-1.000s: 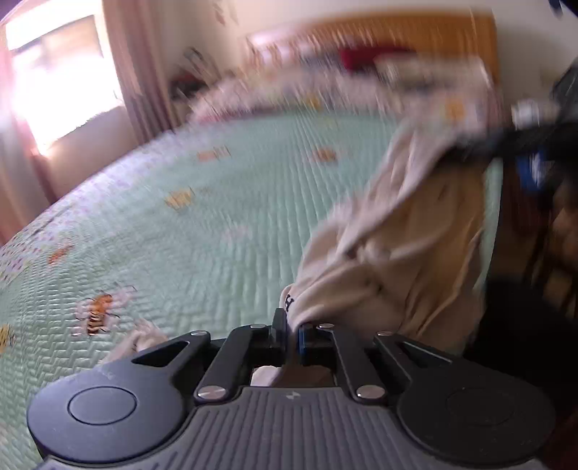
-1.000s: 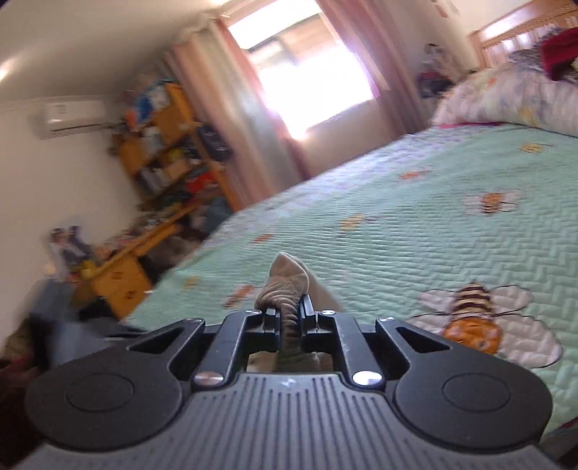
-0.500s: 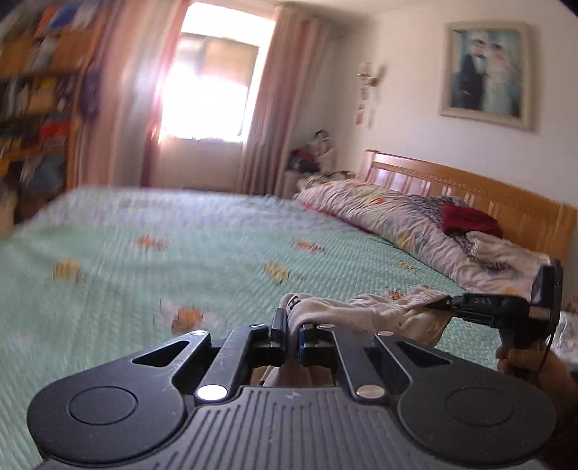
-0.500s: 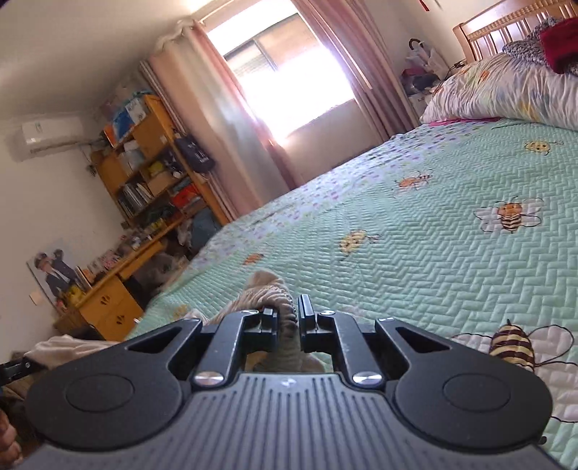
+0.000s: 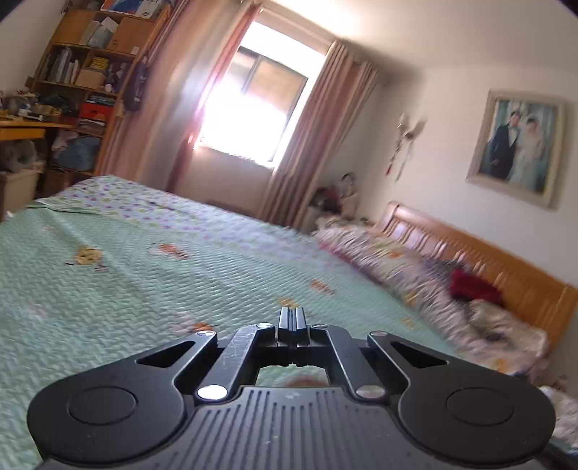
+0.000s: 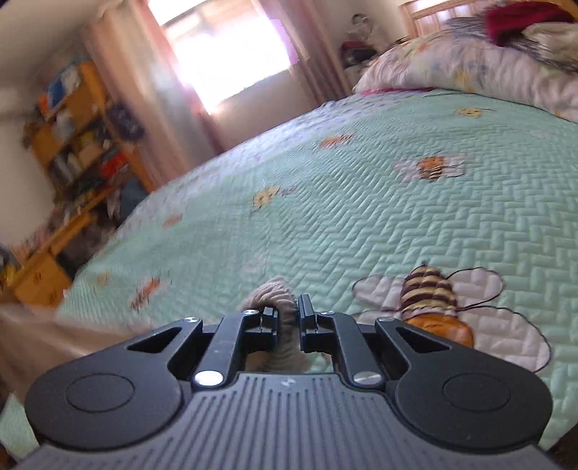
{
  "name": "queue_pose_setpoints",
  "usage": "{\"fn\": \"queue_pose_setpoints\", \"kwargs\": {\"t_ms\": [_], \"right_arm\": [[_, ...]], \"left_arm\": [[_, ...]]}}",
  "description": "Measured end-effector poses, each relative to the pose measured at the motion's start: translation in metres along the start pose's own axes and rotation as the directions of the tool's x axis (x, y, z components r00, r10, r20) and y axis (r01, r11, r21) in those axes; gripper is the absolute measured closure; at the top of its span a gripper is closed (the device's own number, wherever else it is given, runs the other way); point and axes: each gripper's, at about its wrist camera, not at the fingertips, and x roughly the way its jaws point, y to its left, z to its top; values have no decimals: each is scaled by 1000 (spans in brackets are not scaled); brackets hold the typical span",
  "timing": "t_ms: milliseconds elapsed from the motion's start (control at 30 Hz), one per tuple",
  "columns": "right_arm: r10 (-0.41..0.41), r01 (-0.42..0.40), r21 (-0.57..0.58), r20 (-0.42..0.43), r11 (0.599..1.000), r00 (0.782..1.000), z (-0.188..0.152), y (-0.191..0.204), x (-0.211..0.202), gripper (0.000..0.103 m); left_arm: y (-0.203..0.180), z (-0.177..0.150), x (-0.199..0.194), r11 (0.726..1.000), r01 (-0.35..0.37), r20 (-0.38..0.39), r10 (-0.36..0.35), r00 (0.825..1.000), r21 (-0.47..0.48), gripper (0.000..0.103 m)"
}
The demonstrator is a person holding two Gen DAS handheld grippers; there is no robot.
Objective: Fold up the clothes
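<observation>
The wooden bookshelf (image 5: 83, 68) against the far wall is packed with books, boxes and folded items on every level; individual contents are too blurred to identify. A pale storage bin (image 5: 20, 188) stands below it, contents not visible.

The left gripper (image 5: 292, 318) points slightly below level across the mint-green quilted bedspread with bee motifs (image 5: 126, 289), toward the pink-curtained window (image 5: 253, 108). Its jaws are clenched fully together, metal against metal, with nothing between them. No garment shows in the left wrist view.

The right gripper (image 6: 288, 318) is tilted downward over the same bedspread, near a large embroidered bee (image 6: 433, 300). Its jaws are grasping the beige ribbed-knit garment (image 6: 274, 293): a bunched fold of the fabric rises between and just above the fingers (image 6: 307, 318), and more of it hangs below them. A blurred beige mass at the left edge of the right wrist view may be the same garment; this cannot be confirmed.

A floral pillow (image 6: 469, 72) and a dark red cloth (image 6: 523, 18) lie at the wooden headboard (image 5: 505, 271).
</observation>
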Motion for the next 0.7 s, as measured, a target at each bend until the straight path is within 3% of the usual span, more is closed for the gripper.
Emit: {"fn": "queue_pose_setpoints", "kwargs": {"t_ms": [100,200,267,333,367,467,533,600,700], "right_arm": [[-11,12,-19,30,1000,999,9,-2,-5,91],[-24,23,-13,-11,1000,1000,14,-10,5,85],[-61,62,20,-42,998,997,11,-20,11,70],[-97,103,85,-76,991,992,6,-35,14,53],[-94,105,134,-91,985,991,3,-44,13,51],[15,23,269,-137,963,991,-7,-61,6,47],[103,-50,337,-142,940,984,-15,-66,-3,46],[141,-79,364,-148,928,979,-25,-65,-15,46],[196,-125,386,-149,914,969,-38,-62,-31,46]], "left_arm": [[-2,-15,15,997,-38,-90,43,995,63,102],[-24,-47,37,975,-47,-184,88,979,215,93],[-44,-71,53,951,-10,-253,93,963,310,84],[-67,-93,66,921,77,-327,57,943,382,81],[-80,-102,70,902,121,-350,36,936,414,79],[-119,-122,87,832,200,-369,7,929,517,71],[-137,-133,104,780,214,-361,16,933,588,68],[-149,-138,123,738,232,-366,22,930,634,68],[-153,-142,153,702,223,-369,61,927,677,68]]}}
